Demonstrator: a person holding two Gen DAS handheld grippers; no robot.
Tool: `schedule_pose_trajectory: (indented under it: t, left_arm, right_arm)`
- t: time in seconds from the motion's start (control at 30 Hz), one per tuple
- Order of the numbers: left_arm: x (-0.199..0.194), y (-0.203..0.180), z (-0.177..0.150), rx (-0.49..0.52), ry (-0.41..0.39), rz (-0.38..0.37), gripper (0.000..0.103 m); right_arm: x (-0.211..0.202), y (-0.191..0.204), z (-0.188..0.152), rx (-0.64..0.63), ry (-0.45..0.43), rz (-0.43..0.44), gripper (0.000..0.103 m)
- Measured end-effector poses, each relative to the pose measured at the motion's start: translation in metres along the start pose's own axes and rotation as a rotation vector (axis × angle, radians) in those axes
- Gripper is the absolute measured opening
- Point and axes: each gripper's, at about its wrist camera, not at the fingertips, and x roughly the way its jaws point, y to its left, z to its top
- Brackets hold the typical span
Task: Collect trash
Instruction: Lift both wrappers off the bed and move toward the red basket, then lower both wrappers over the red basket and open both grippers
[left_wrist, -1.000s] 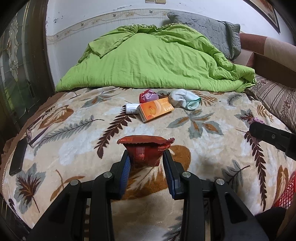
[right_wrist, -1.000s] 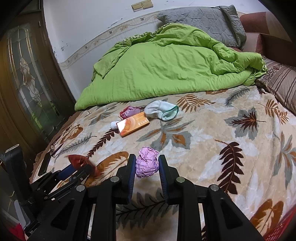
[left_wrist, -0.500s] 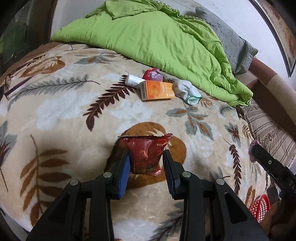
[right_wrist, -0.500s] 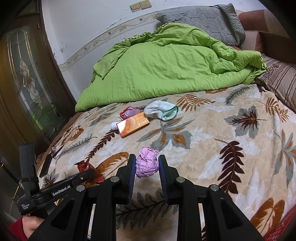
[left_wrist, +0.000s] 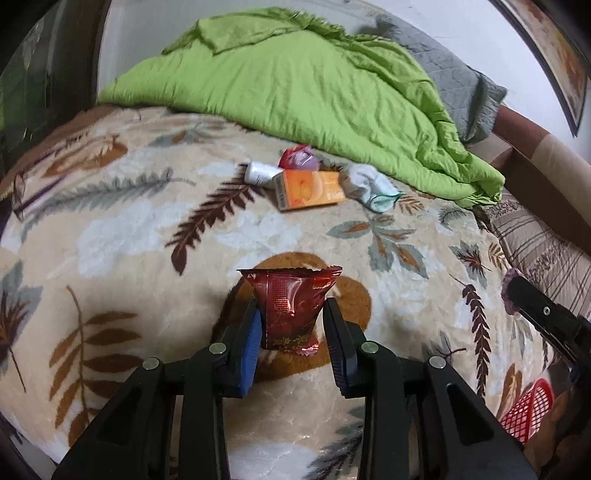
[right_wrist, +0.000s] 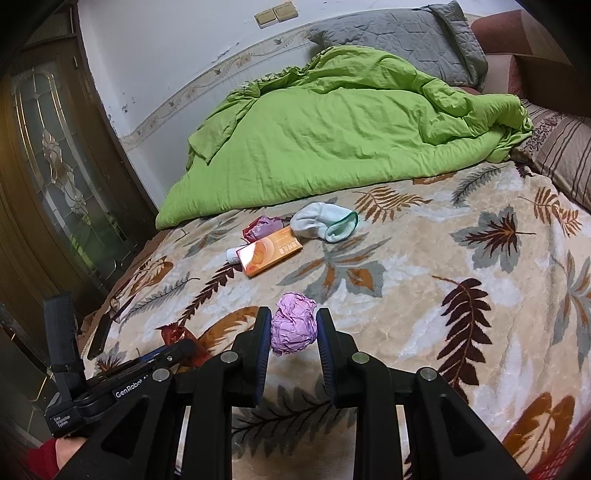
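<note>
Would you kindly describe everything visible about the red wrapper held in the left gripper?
The red wrapper is a small glossy foil-like packet, dark red with a fine grid patch and pale print near its bottom. Its top edge is flared and crimped; the lower seam is zigzag-cut. It stands upright, pinched at its sides by the left gripper, above the leaf-patterned blanket. Only the two fingers touch it.

Between the left jaws, a glossy dark-red foil snack wrapper (left_wrist: 289, 309); between the right jaws, a crumpled lilac paper ball (right_wrist: 294, 328). Beyond both: cream leaf-patterned fleece blanket (right_wrist: 424, 295), lime-green quilt (right_wrist: 332, 136).
</note>
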Motion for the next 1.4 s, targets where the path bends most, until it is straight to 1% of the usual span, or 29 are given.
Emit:
schedule_pose_trajectory:
  t: [0.17, 0.3, 0.43, 0.5, 0.77, 1.1, 1.27, 1.4]
  left_arm:
    - [-0.014, -0.025, -0.001, 0.112, -0.052, 0.011, 0.032]
    - [-0.029, -0.047, -0.002, 0.188, -0.089, 0.007, 0.032]
    - [-0.039, -0.064, -0.003, 0.227, -0.086, 0.002, 0.032]
    - [-0.045, -0.073, -0.005, 0.254, -0.095, 0.005, 0.032]
    - [-0.058, -0.107, -0.013, 0.338, -0.085, -0.008, 0.032]
    - [-0.059, -0.133, -0.022, 0.373, -0.055, -0.063, 0.032]
    - [-0.062, -0.143, -0.024, 0.39, -0.059, -0.082, 0.032]
    - [-0.063, -0.156, -0.025, 0.398, -0.043, -0.127, 0.032]
  right_arm:
    - [-0.006, 0.001, 0.0, 0.01, -0.003, 0.008, 0.027]
    - [-0.021, 0.01, -0.006, -0.018, 0.002, 0.027, 0.027]
    - [-0.038, 0.016, -0.013, -0.037, 0.005, 0.046, 0.027]
    - [-0.046, 0.013, -0.014, -0.029, 0.002, 0.049, 0.027]
    - [-0.075, -0.005, -0.02, 0.015, 0.003, 0.032, 0.027]
    - [-0.091, -0.027, -0.028, 0.06, -0.002, 0.002, 0.027]
    - [-0.101, -0.042, -0.028, 0.087, -0.009, -0.014, 0.027]
    - [-0.117, -0.059, -0.029, 0.12, -0.024, -0.041, 0.027]
